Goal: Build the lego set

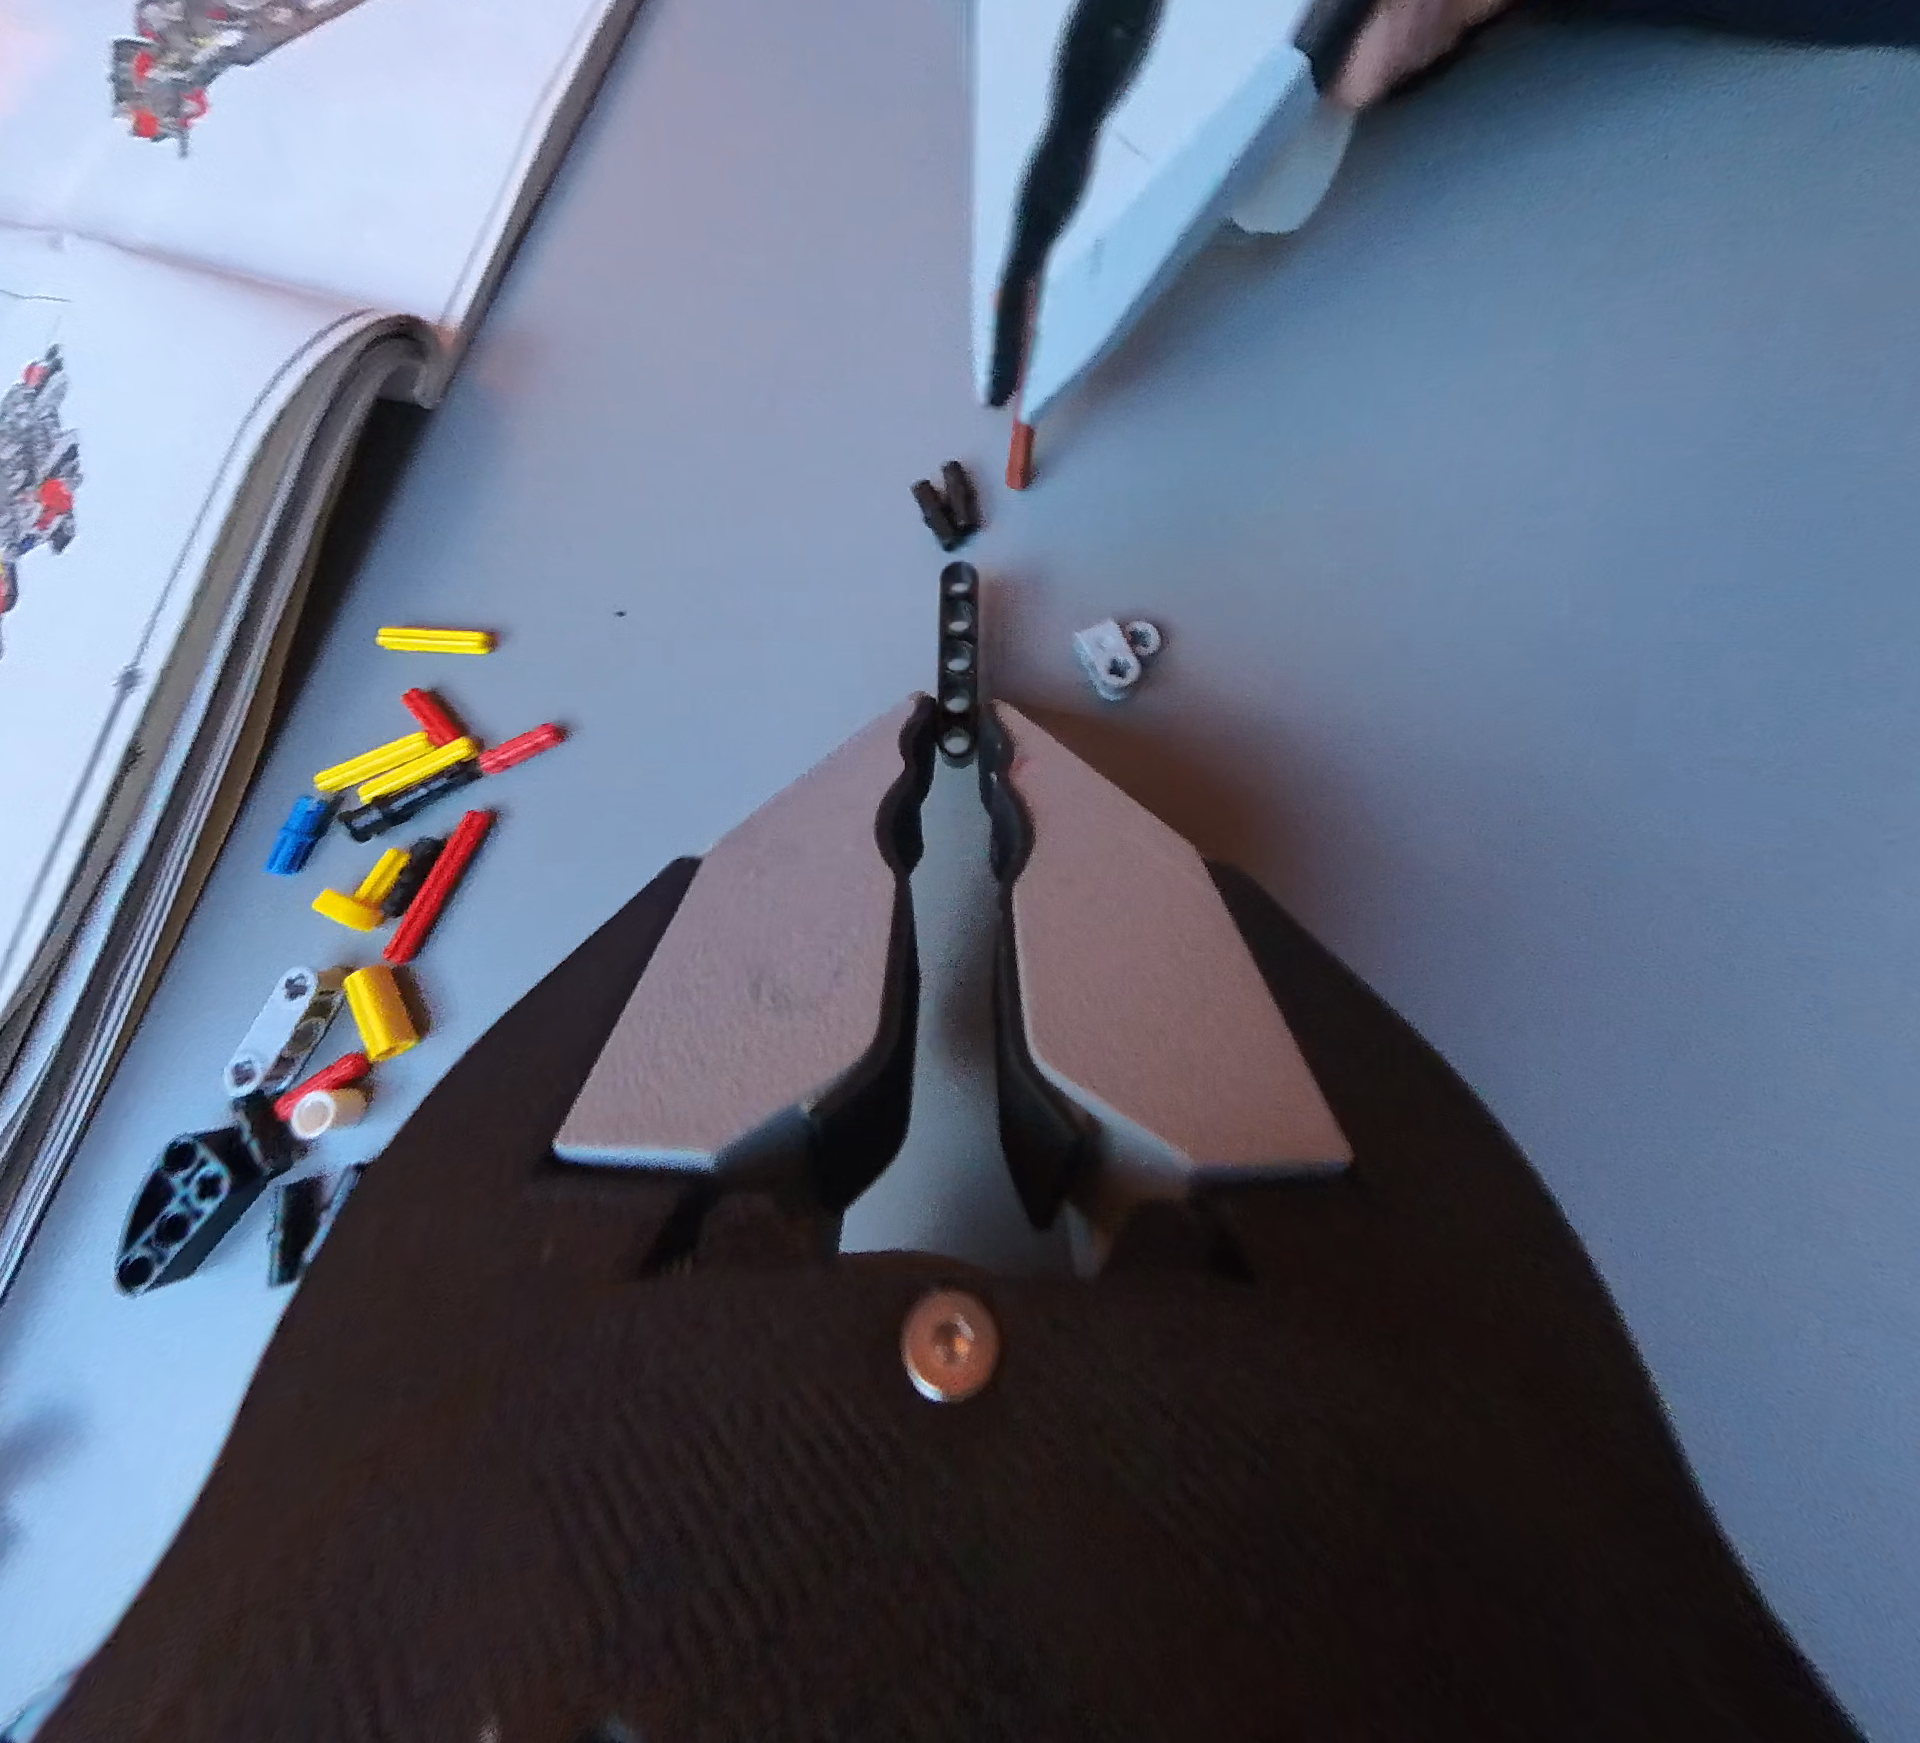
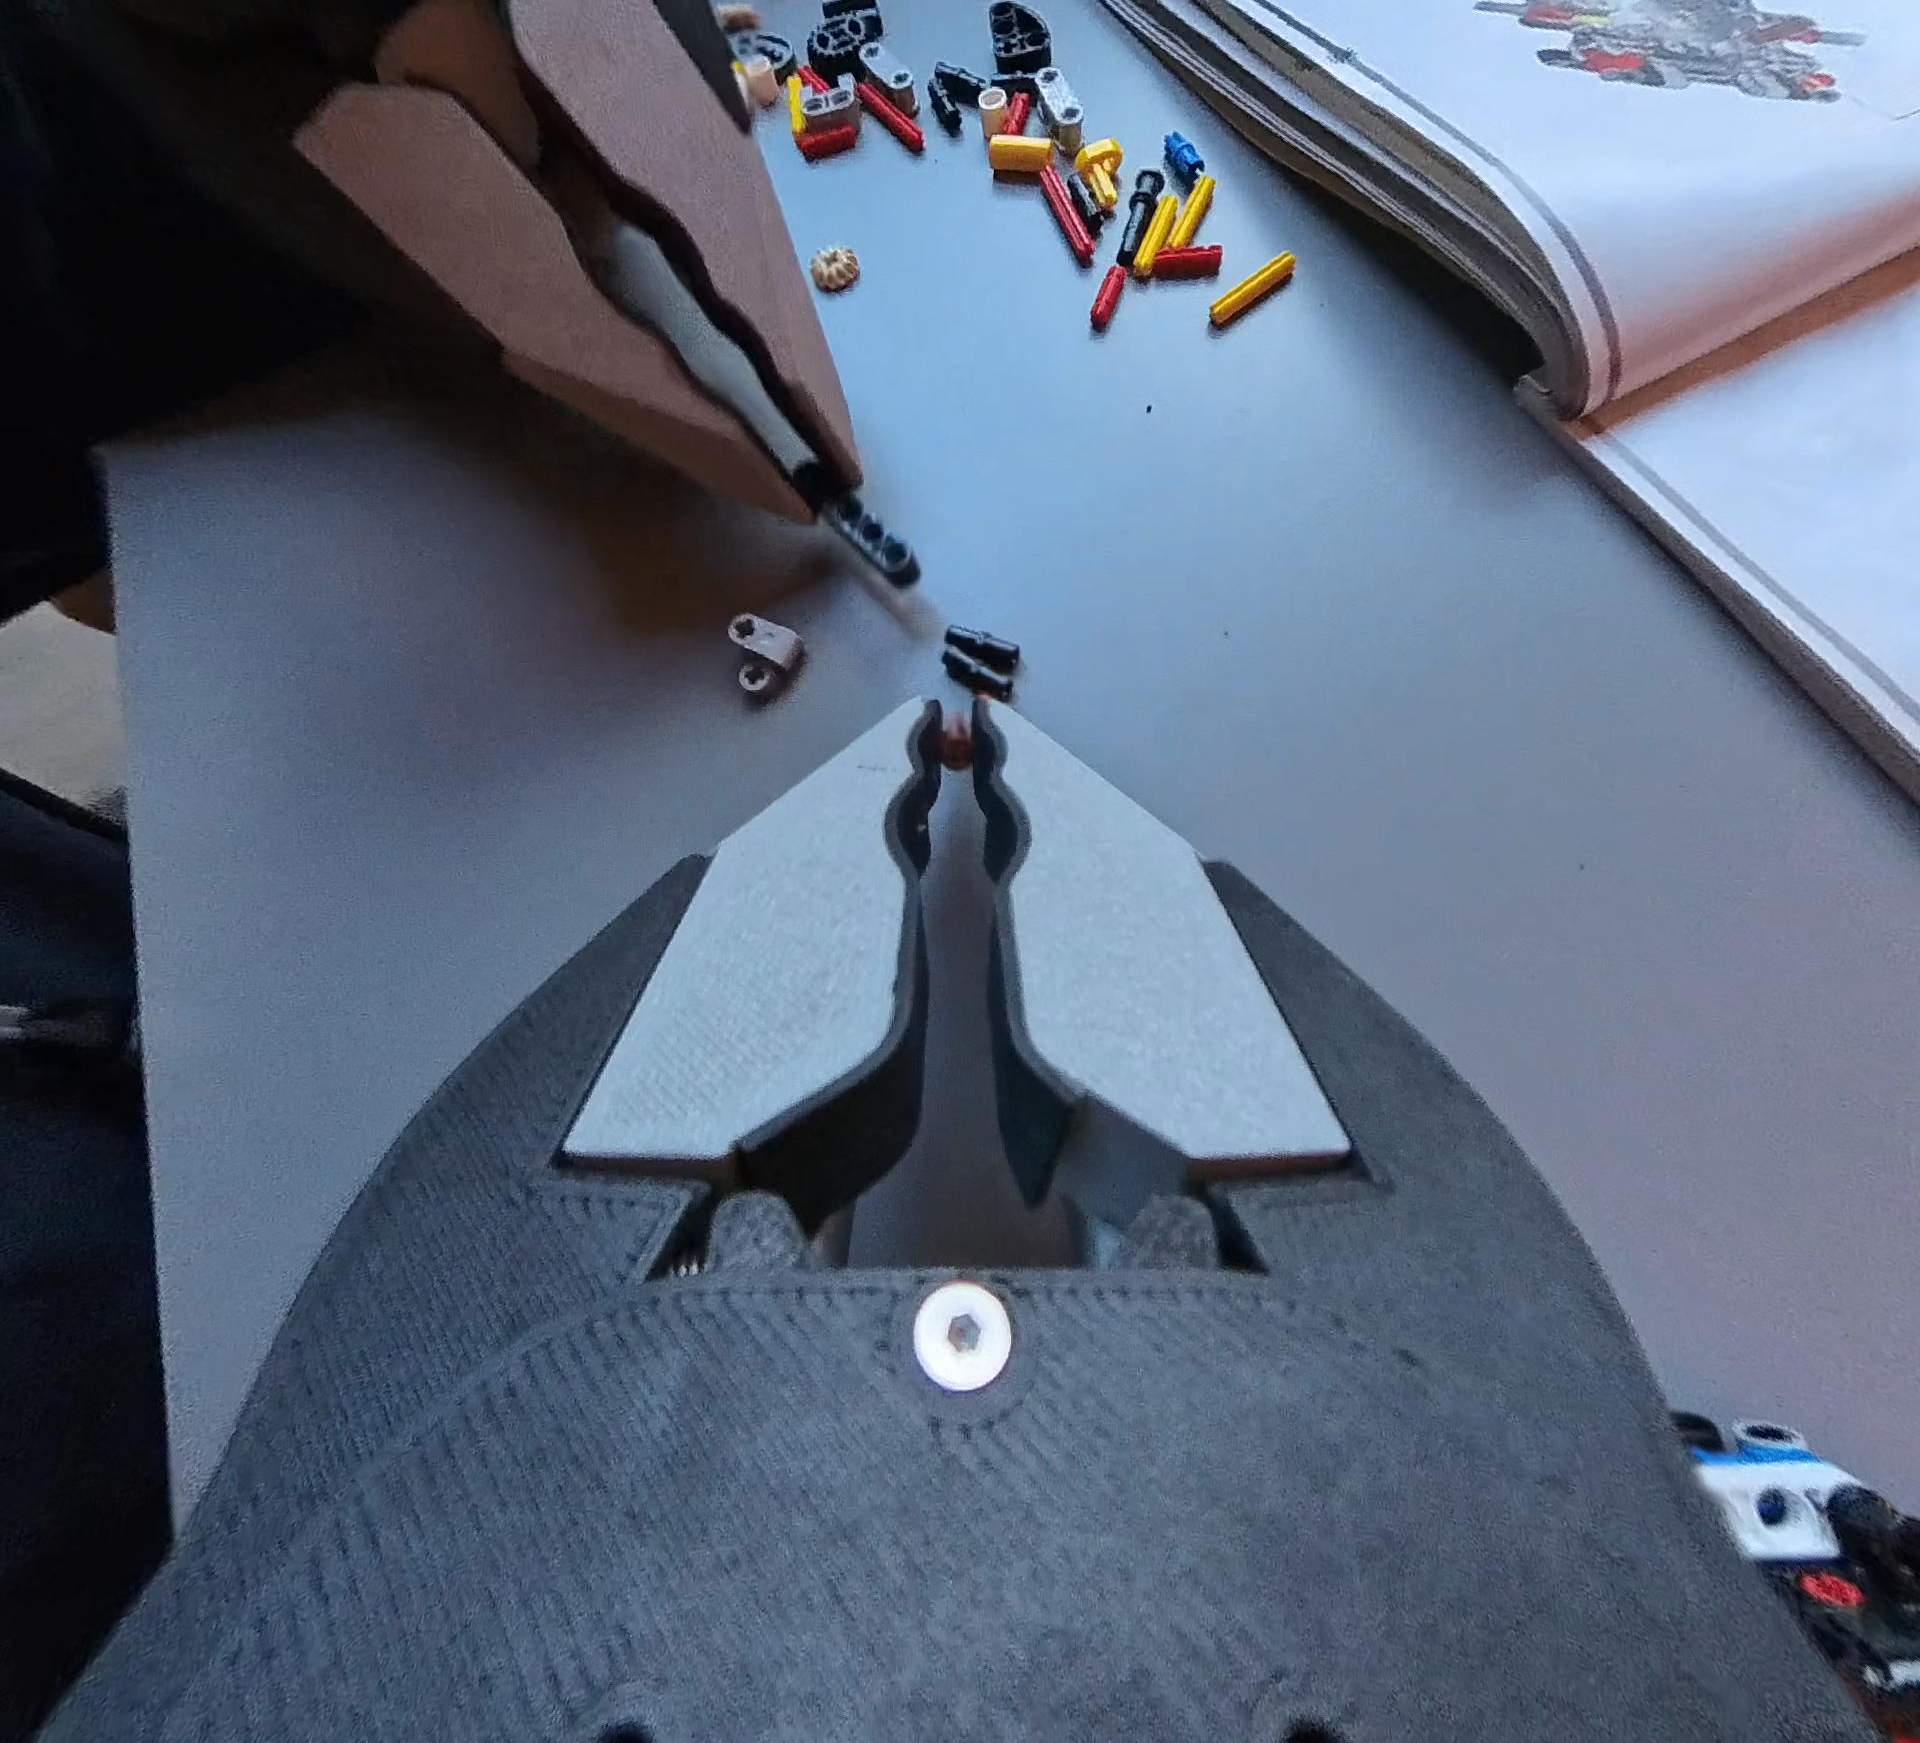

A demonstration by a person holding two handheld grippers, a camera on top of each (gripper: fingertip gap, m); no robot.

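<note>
The left gripper (image 1: 956, 732) is clamped on the near end of a black holed beam (image 1: 958, 644), which juts forward past its tips. The right gripper (image 2: 956, 737) pinches a small reddish-brown pin (image 2: 954, 746) just short of two black connector pins (image 2: 979, 659).

Grey tabletop (image 2: 1455, 758) fills view; light perhaps from side, soft shadows.

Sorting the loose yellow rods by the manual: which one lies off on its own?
The yellow rod lying flat nearest the open book, apart from the rest. The other yellow rods sit bunched among red and black pieces.
</note>
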